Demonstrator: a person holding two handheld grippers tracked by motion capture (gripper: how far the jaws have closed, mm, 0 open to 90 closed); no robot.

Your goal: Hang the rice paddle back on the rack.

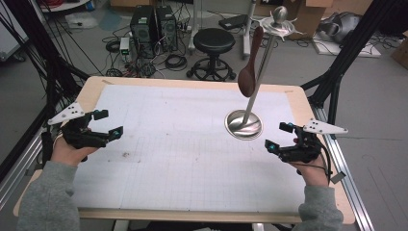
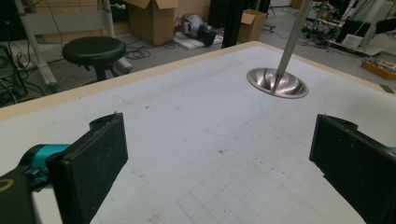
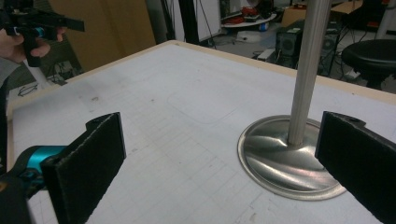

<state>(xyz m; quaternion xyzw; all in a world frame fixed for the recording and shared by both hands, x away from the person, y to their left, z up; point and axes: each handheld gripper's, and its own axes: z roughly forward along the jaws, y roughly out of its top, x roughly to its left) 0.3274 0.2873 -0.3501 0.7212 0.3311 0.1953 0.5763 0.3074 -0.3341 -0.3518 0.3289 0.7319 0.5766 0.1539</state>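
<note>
A steel stand with a round base and a tall pole rises from the right half of the white mat. A brown wooden spoon hangs from the hooks at the pole's top. My left gripper is open at the mat's left edge, with nothing between its jaws. My right gripper is open just right of the base, also holding nothing. The base lies close ahead between the jaws in the right gripper view. In the left gripper view the base sits far ahead to the right.
A black stool stands behind the table's far edge, with computer towers and cables on the floor. Black frame struts rise at the right and left. The wooden table edge borders the mat.
</note>
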